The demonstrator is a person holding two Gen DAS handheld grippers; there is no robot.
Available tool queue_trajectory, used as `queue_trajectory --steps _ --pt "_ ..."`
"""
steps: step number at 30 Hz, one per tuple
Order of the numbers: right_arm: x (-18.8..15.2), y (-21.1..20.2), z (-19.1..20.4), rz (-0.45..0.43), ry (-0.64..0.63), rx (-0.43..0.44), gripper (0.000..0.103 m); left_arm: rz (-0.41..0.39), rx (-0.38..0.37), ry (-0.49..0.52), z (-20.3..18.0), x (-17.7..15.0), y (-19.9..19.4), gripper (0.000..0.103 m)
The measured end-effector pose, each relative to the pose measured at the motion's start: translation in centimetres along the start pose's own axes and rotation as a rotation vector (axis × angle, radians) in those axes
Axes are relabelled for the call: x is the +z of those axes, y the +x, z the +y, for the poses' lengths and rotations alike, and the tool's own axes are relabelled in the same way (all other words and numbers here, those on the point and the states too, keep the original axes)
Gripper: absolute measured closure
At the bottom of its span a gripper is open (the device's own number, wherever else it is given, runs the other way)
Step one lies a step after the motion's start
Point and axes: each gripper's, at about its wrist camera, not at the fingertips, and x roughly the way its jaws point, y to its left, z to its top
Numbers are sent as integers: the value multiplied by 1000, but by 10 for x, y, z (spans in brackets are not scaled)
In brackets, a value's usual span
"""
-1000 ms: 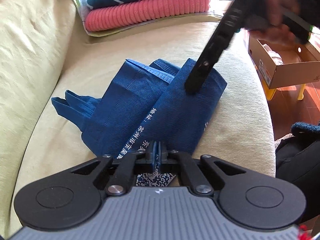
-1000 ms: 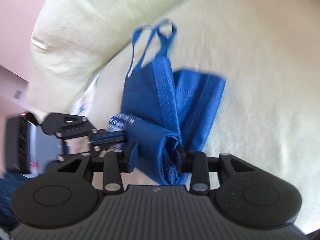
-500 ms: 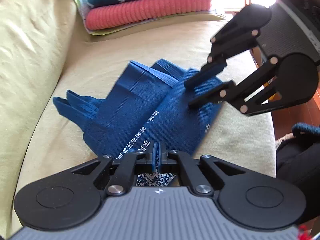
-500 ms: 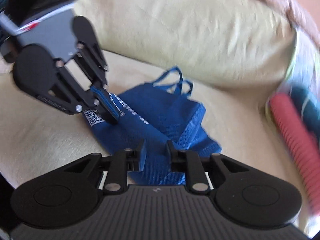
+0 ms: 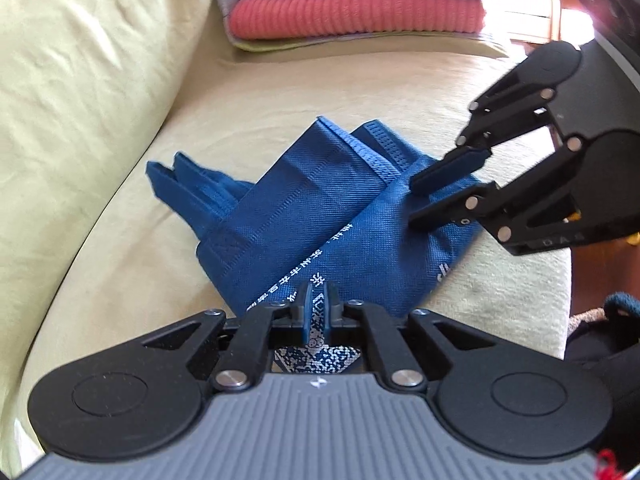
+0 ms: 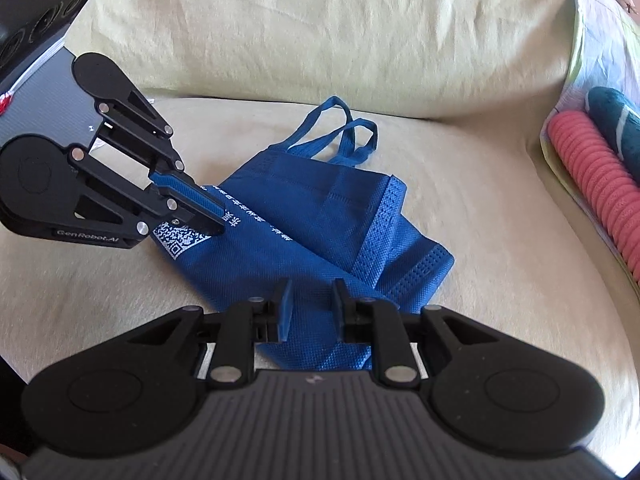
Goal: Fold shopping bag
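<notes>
The blue shopping bag [image 6: 304, 236] lies partly folded on the seat cushion [image 6: 500, 248] of a pale yellow sofa, toward its front edge, with the handles [image 6: 340, 132] pointing at the back cushion [image 6: 320, 32]. The left gripper [image 5: 316, 292] is pressed together on the printed corner of the bag, by the white code patch, and pins it low against the seat. The right gripper [image 6: 310, 292] stands partly spread at the opposite bottom corner; its jaws have just been closing, the cloth lies between them, but the pads do not appear to press on it. Folded knitwear [image 5: 356, 16] is stacked at the far end of the seat, well apart from the work. Risks noted: the layers are already skewed and fanned, so a lift from the right corner may catch only the top layer and open the fold. The fabric looks stiff and springy; it is likely to slip from a loose grip. The bag lies near the front edge and could slide off if pulled that way.
</notes>
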Motion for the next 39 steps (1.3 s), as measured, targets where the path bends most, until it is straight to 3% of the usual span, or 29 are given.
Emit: queue_trajectory --steps 5,15,23,27,30,31,35,39 --pt "-1 2 -3 0 15 14 86 16 29 -47 -2 0 0 100" --pt "-3 7 -4 -1 22 27 86 17 16 -76 0 -5 -3 100" --pt "-4 8 -4 -5 33 31 86 17 41 -28 -7 -13 -14 99" --pt "-5 8 -5 -11 38 35 86 -1 101 96 -17 -33 -28 94" --pt "-6 9 -6 -13 42 40 86 -28 123 233 -29 -48 -36 71" --pt "-6 9 -7 -14 43 43 86 -31 127 325 -37 -56 -37 65" --pt "-7 9 -8 -12 43 51 86 -30 203 619 -61 -75 -28 62" --pt "-7 9 -8 -12 40 56 86 -34 279 793 -63 -81 -10 61"
